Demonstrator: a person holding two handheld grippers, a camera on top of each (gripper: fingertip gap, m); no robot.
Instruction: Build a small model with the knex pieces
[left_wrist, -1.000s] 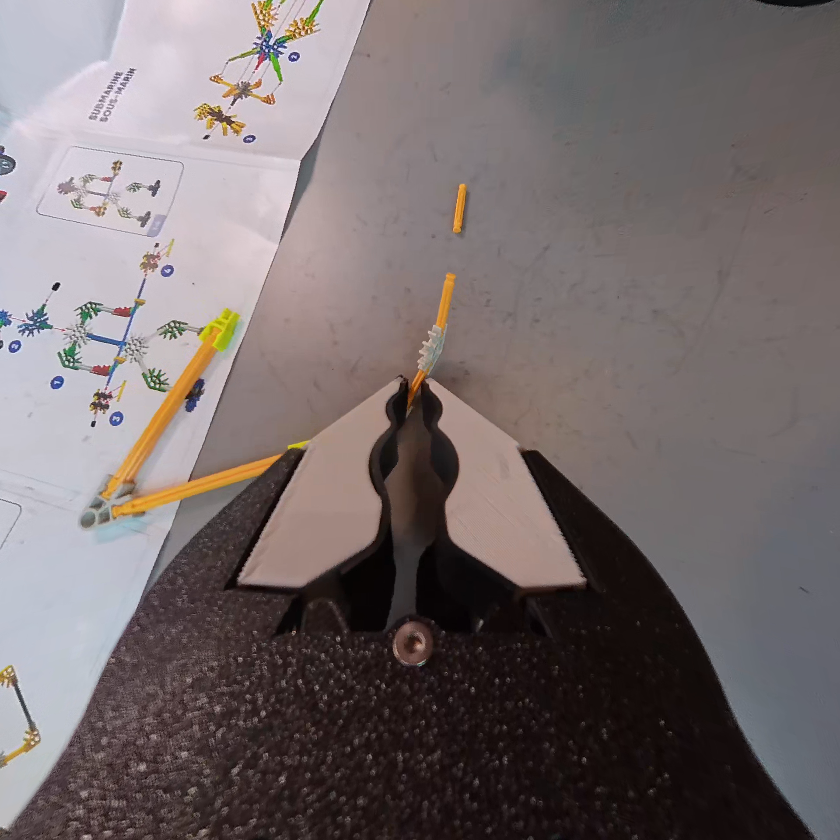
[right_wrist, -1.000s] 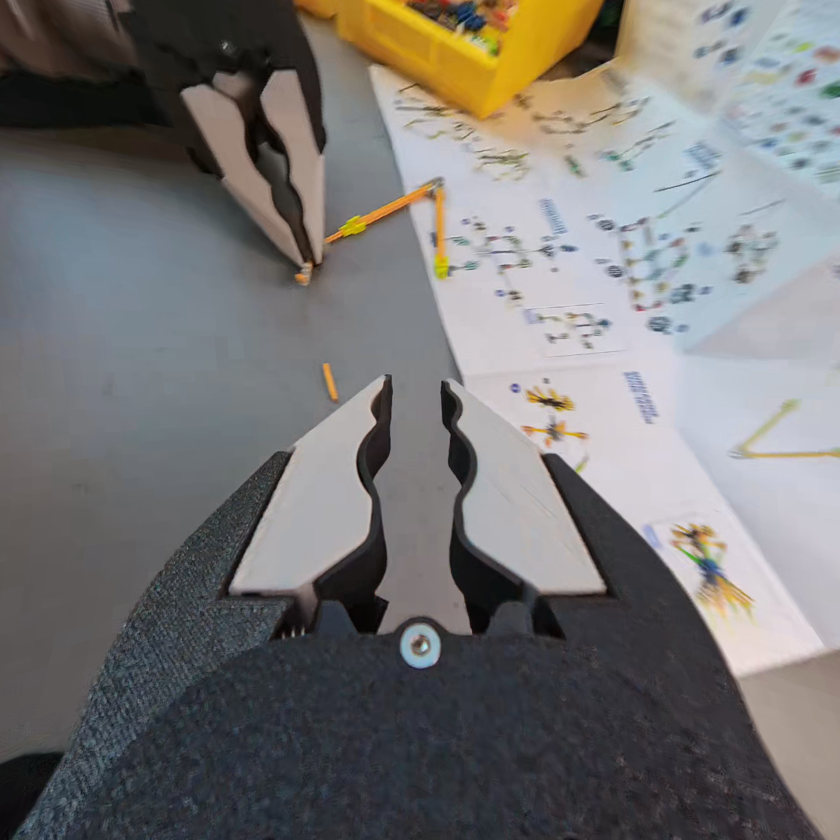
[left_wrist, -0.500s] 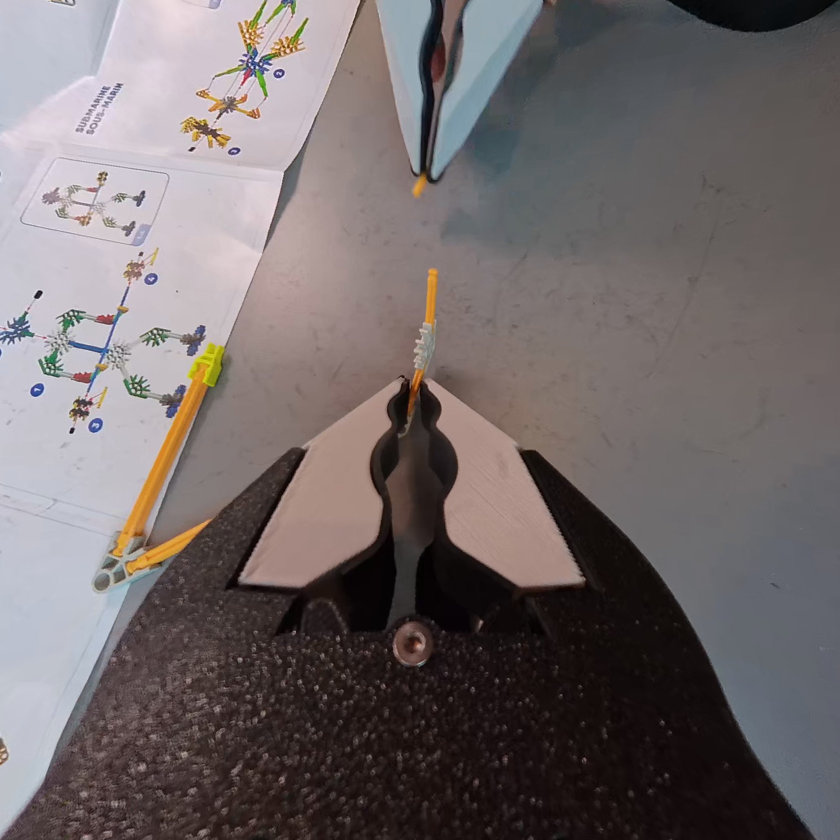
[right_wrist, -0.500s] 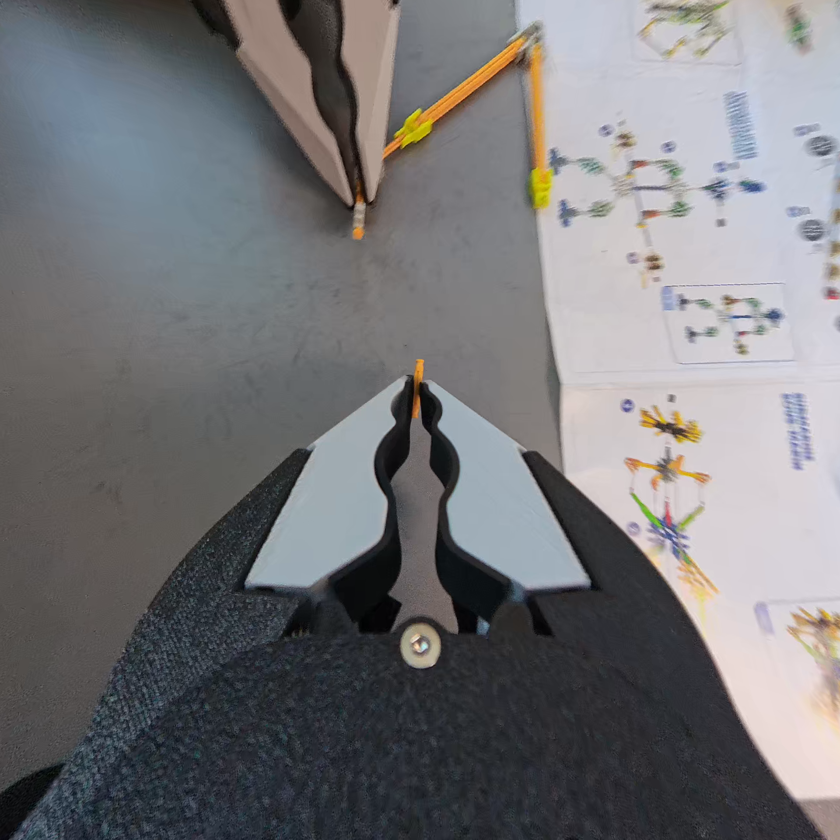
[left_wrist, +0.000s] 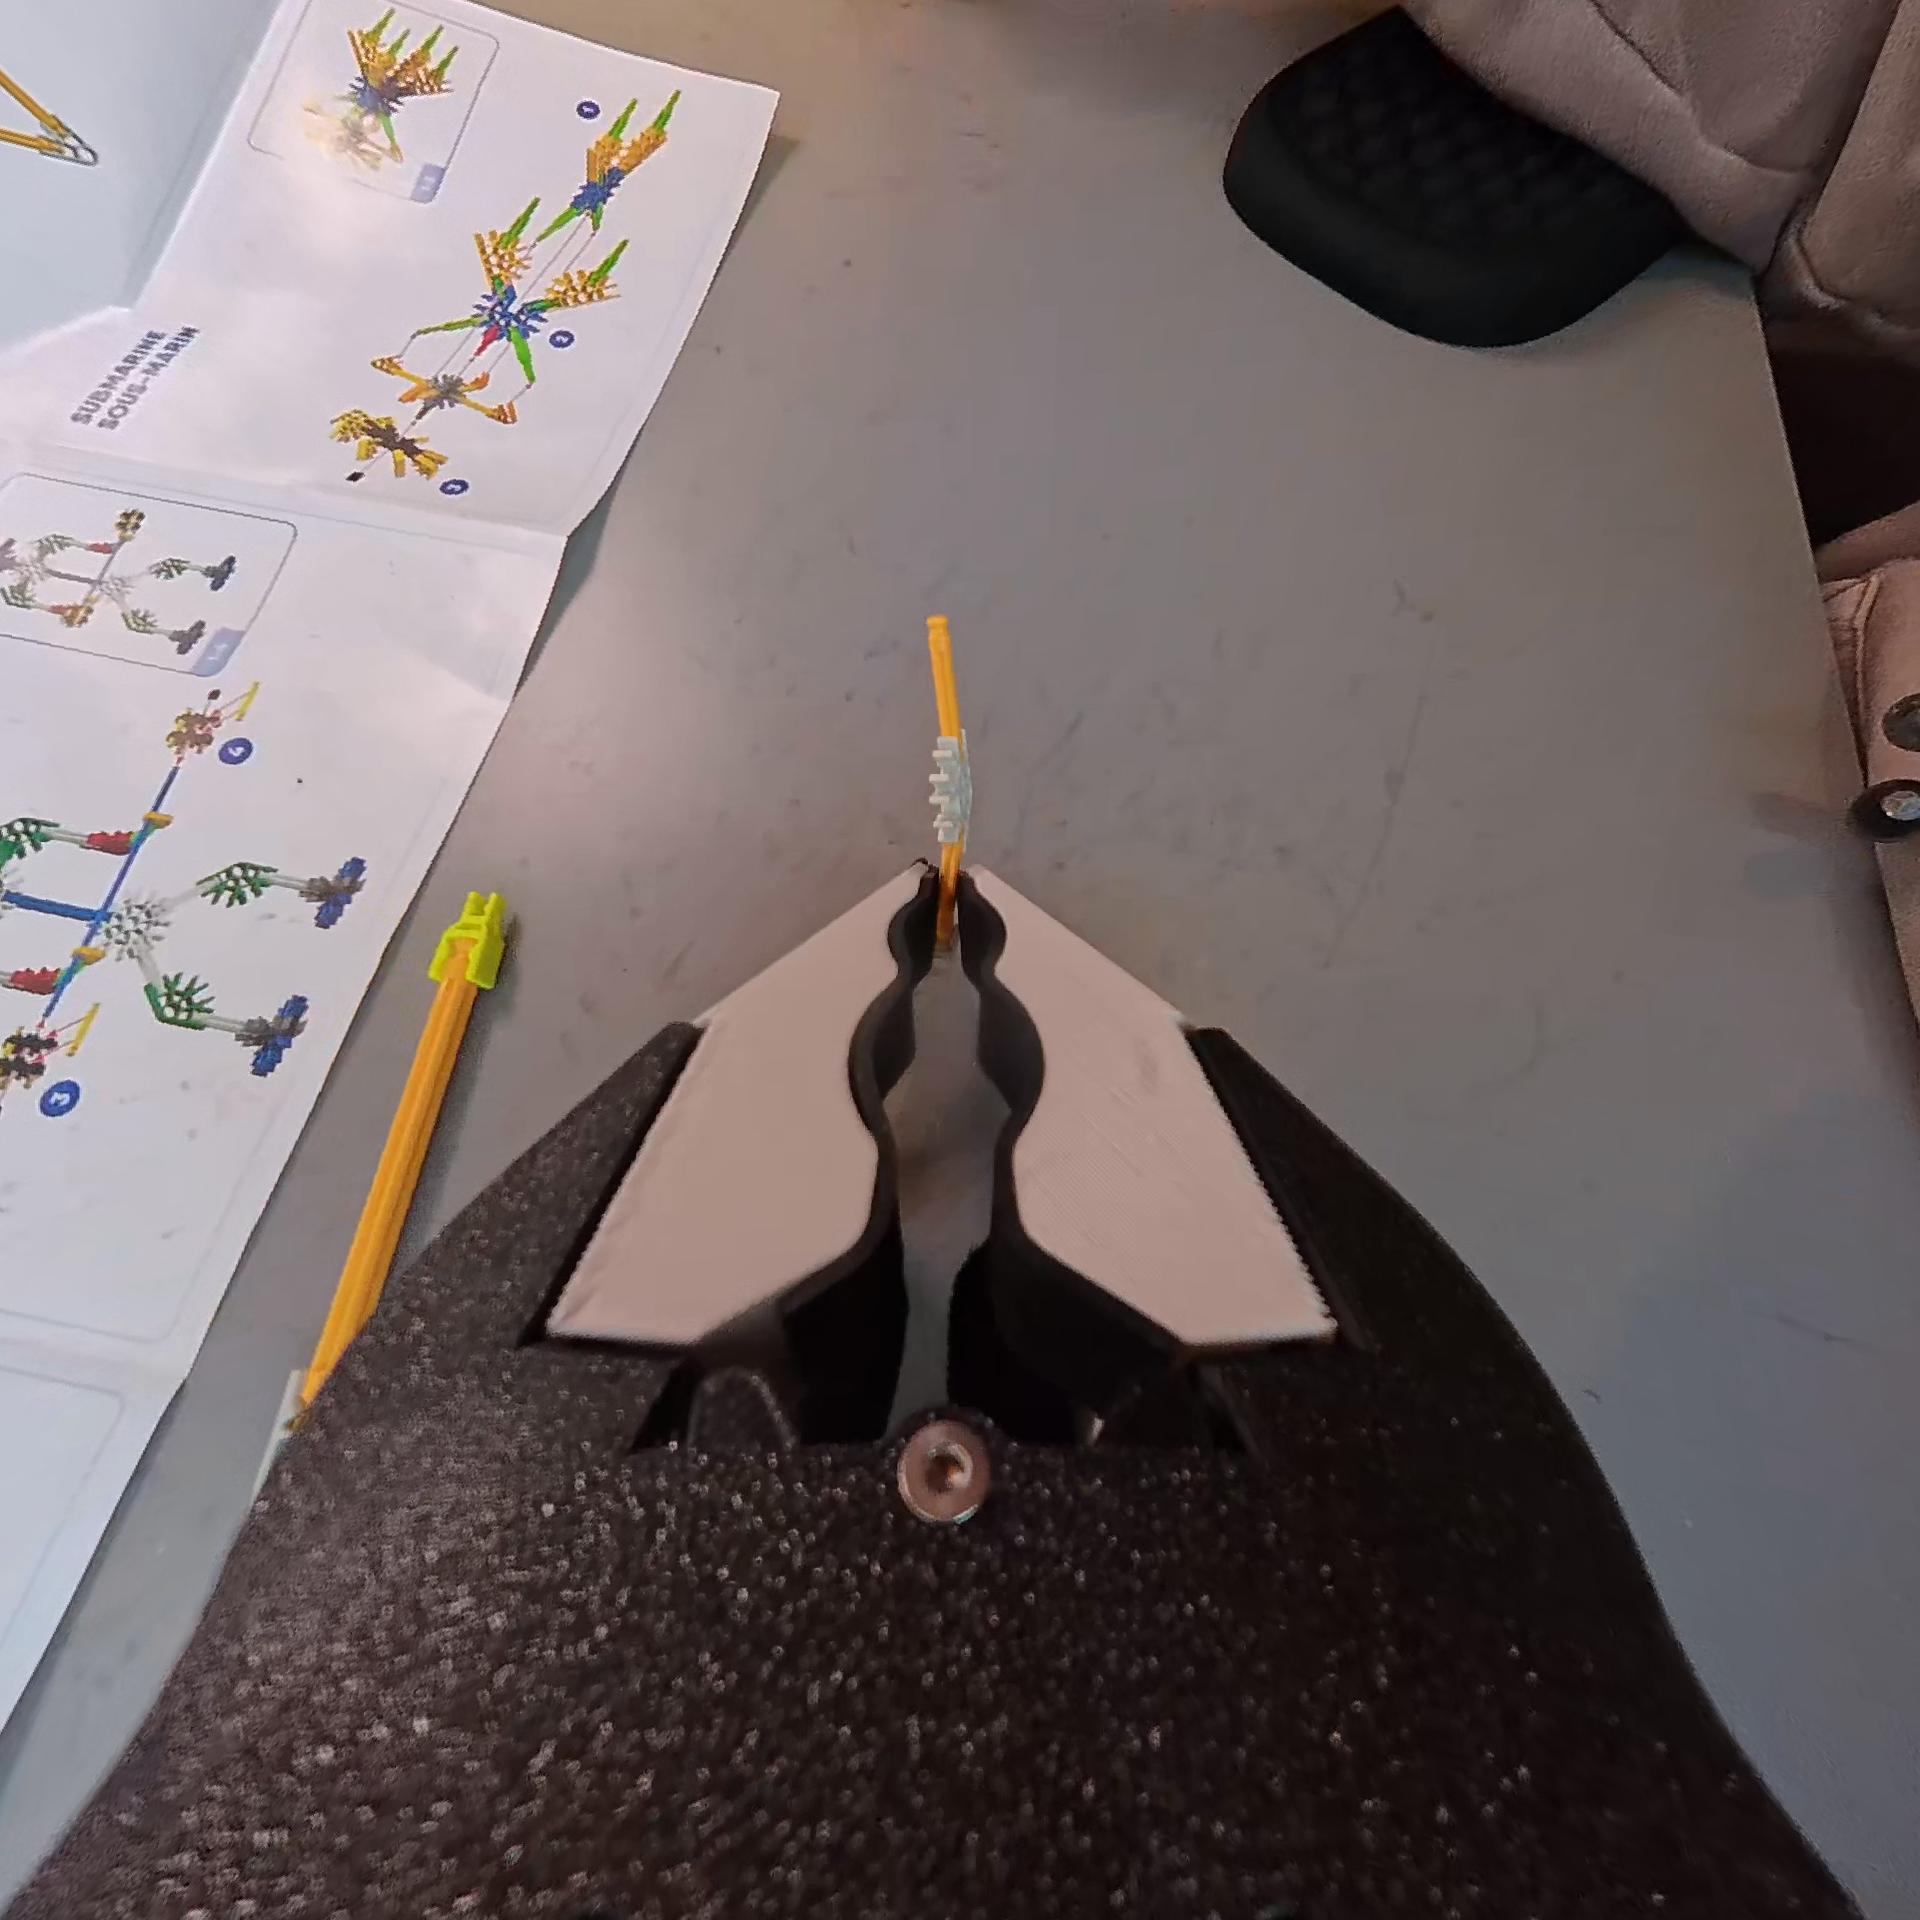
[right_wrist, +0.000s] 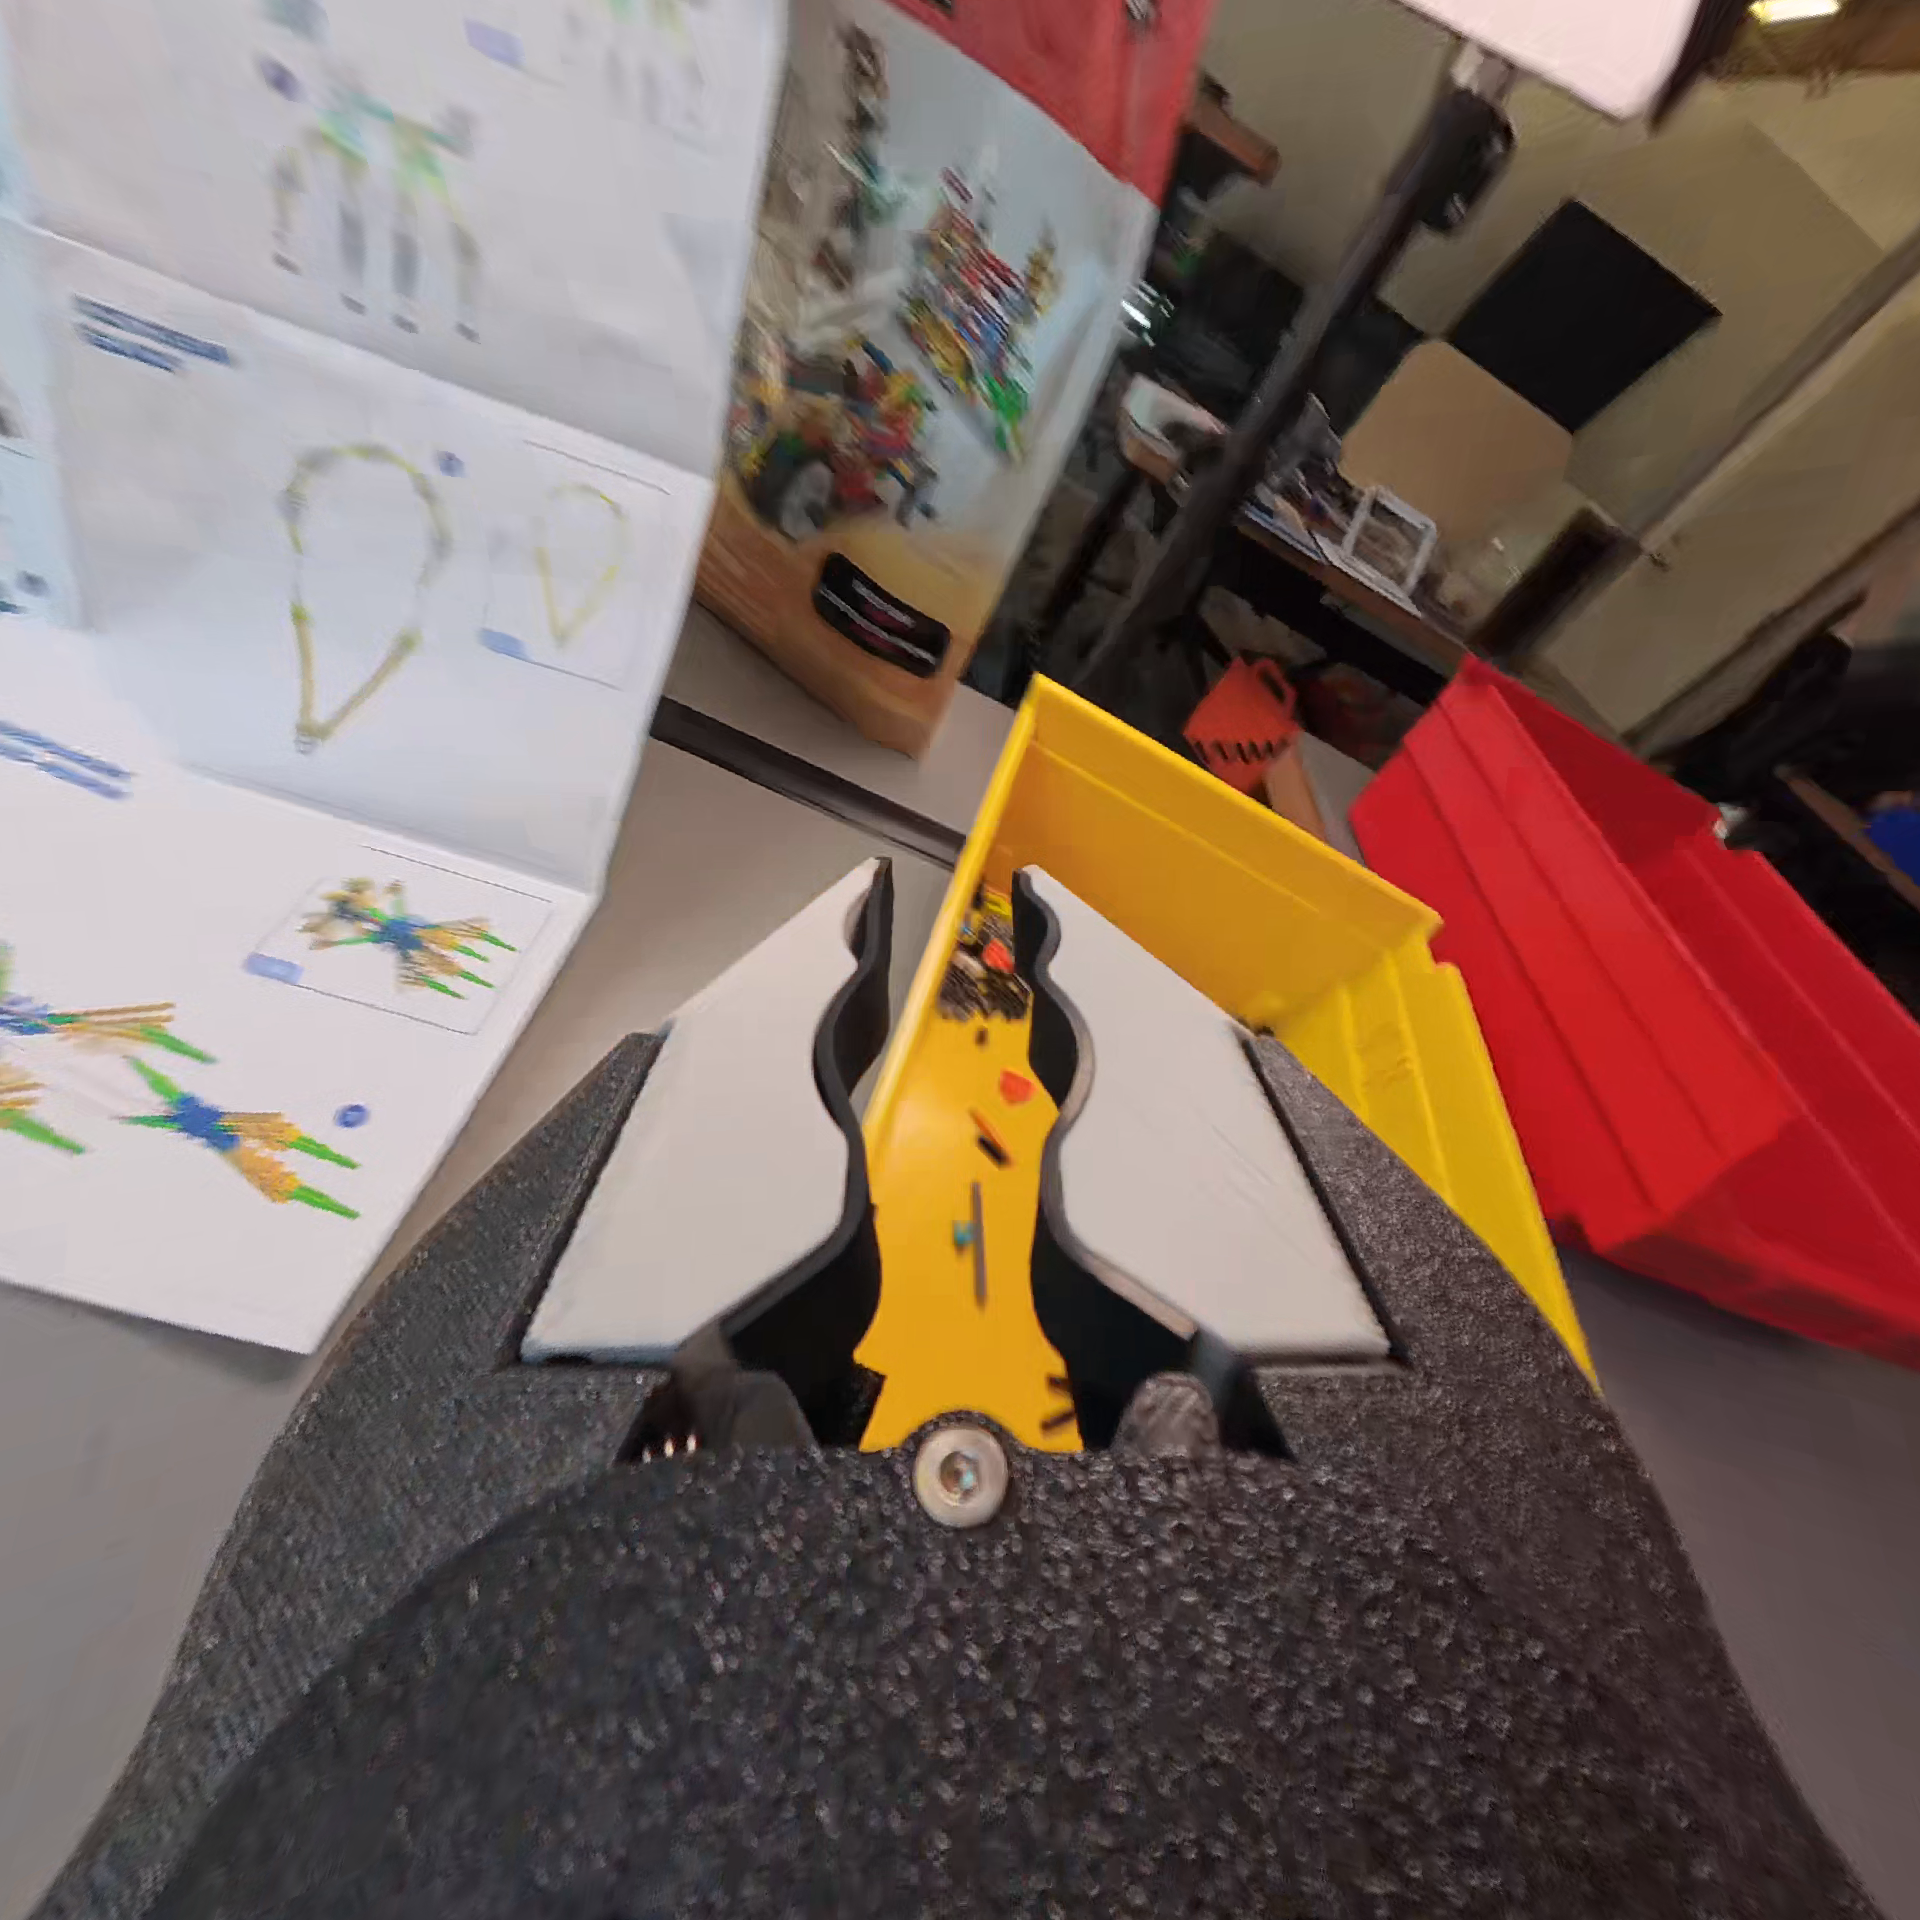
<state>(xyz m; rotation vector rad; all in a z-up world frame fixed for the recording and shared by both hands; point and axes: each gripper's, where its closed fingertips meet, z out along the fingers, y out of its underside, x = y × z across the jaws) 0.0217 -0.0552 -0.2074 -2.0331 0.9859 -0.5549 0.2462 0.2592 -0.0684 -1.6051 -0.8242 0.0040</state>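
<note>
Your grey table carries a folded instruction sheet left of your left fingers, with a long yellow rod between. Ahead of your right fingers sit a yellow bin and a red bin.

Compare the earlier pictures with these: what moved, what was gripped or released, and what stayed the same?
The right gripper, shut on a short orange rod half a second ago, is now open and empty, swung over the yellow bin. The left gripper stays shut on the orange rod carrying the white connector.
</note>
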